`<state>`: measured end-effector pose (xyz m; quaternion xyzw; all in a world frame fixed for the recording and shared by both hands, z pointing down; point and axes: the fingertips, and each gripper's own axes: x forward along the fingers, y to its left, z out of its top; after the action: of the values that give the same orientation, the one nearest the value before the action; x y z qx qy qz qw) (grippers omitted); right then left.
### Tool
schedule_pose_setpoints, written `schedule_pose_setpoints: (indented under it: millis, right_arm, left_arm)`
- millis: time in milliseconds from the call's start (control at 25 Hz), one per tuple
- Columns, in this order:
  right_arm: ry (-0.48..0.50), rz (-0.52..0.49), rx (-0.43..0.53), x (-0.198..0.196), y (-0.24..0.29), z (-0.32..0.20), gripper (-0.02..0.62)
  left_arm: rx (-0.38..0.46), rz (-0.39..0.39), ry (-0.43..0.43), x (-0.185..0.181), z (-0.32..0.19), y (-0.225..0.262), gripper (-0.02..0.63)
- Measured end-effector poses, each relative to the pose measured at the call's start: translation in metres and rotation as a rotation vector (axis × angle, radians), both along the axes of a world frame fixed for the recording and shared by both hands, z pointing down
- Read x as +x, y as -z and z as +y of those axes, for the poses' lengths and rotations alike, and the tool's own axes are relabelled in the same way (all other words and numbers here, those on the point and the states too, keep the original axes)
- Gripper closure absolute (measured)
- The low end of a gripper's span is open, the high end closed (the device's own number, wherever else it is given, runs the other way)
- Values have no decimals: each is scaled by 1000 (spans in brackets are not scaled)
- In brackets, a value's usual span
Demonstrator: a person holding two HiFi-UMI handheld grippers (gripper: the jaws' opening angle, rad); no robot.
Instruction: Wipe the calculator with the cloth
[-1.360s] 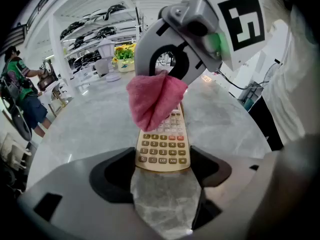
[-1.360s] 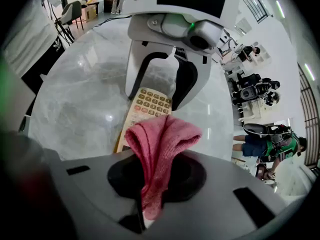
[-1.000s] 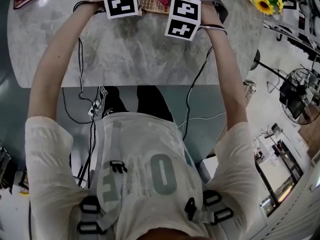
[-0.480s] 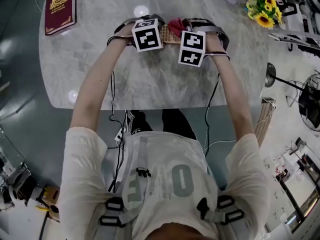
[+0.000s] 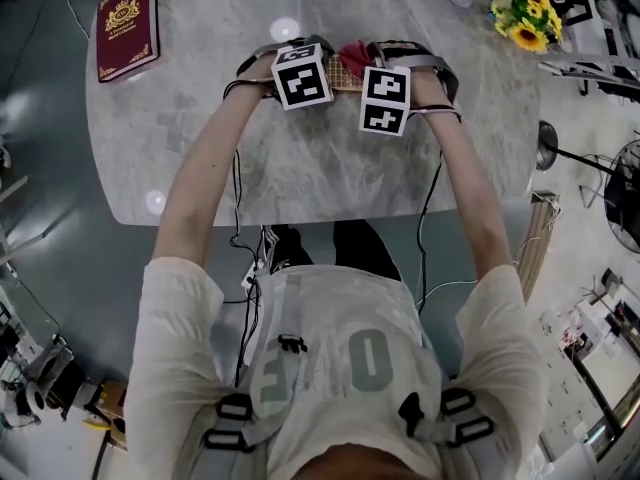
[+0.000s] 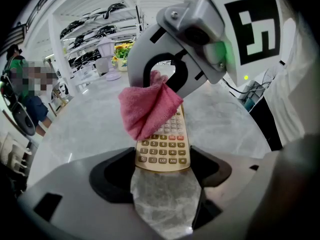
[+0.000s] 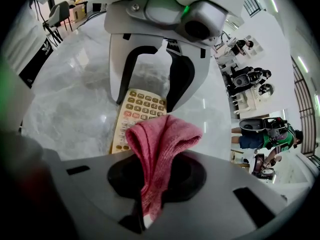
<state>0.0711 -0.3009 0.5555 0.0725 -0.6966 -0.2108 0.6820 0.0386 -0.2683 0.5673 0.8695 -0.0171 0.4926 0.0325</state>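
Left claw [image 6: 162,161] spread wide but clamped across the near end of the calculator [image 6: 167,139] over the table [image 7: 65,109], right claw [image 7: 149,206] pinched shut on the cloth [image 7: 160,139] at its far keys; risk: a hard wipe levers it from that end-only grip.

The cloth [image 7: 160,144] is a rosy pink-red. The calculator [image 6: 162,151] is tan, with cream keys, brown keys and a couple of reddish ones. The surface [image 5: 300,158] is pale grey marble with darker veins. The book [image 5: 127,28] is maroon with gold ornament, and the sunflowers [image 5: 525,13] are yellow. The left gripper [image 6: 162,176] and right gripper [image 7: 150,194] carry black-and-white square markers.
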Motion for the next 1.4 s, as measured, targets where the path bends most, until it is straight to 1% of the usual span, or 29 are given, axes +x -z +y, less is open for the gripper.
schedule_pose_setpoints:
  millis: [120,360,520,680,960,1040,1160,1240,1400]
  right_arm:
    - [7,1,0,-1,2,10,541]
    - [67,28,-17,-1,2,57,541]
    - [67,17,-36,-1,0,73,541]
    - [63,14,-36,-1,-1,77,541]
    - [61,2,-54,-1,1,75,541]
    - [59,-6,-31,-2,10,62,541]
    - [61,-26,34,-13,26,33,541]
    - [83,-25,49,-21,31,19,541]
    - [145,22,27,-32,23,9,541]
  left_arm:
    - [1,1,-1,0,-1,0,250]
    - [2,3,0,1,0,1,250]
    - [3,2,1,1,0,1,250]
    - [3,1,1,1,0,1,250]
    - [2,3,1,1,0,1,250]
    - [2,4,0,2,1,2,250]
    - [4,4,0,1,0,1,249]
    - [3,3,3,0,0,1,250]
    - [5,7,6,1,0,1,249]
